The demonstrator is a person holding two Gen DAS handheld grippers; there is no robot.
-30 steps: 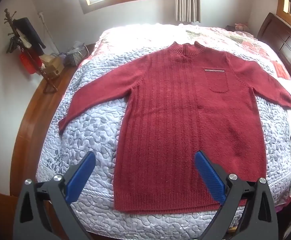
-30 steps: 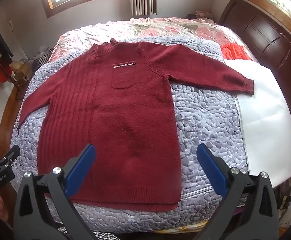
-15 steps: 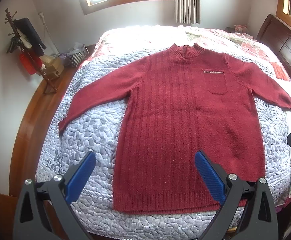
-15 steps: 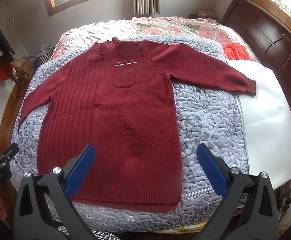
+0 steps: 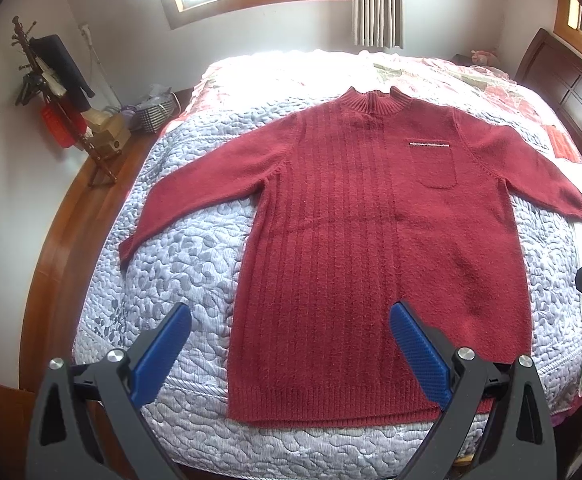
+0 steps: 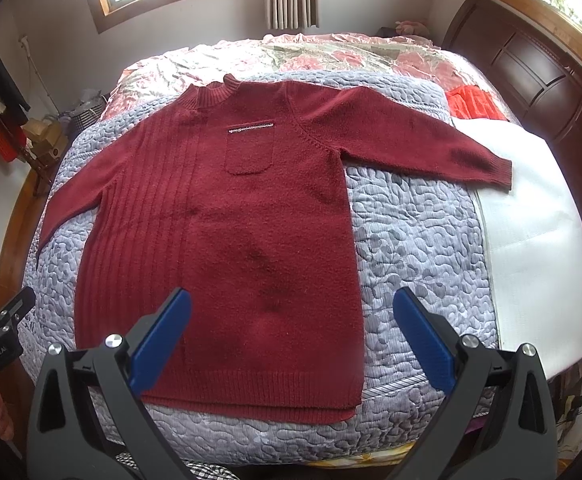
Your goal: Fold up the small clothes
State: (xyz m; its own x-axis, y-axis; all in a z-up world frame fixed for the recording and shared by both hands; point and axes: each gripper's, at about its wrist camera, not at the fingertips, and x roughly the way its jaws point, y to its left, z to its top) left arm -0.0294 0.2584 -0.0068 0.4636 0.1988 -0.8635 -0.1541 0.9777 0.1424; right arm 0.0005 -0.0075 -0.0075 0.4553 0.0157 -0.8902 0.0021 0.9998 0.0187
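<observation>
A dark red knit sweater [image 5: 371,240] [image 6: 231,248] lies flat and face up on the bed, both sleeves spread out, collar at the far end and hem toward me. It has a chest pocket [image 5: 433,164] [image 6: 249,150] with a silver trim. My left gripper [image 5: 291,356] hovers open above the hem's left part, nothing between its blue pads. My right gripper [image 6: 291,344] hangs open over the hem's right corner, also holding nothing. Neither touches the sweater.
The sweater rests on a grey quilted blanket [image 5: 179,264] [image 6: 415,248]. A white sheet [image 6: 531,232] and a red cloth [image 6: 473,102] lie at the right. A dark headboard [image 6: 531,80] stands right; a coat rack [image 5: 55,92] stands left of the bed.
Both cameras have drifted slightly, so the sweater sits a little lower and nearer in view. The sweater itself has not moved and both grippers stay open.
</observation>
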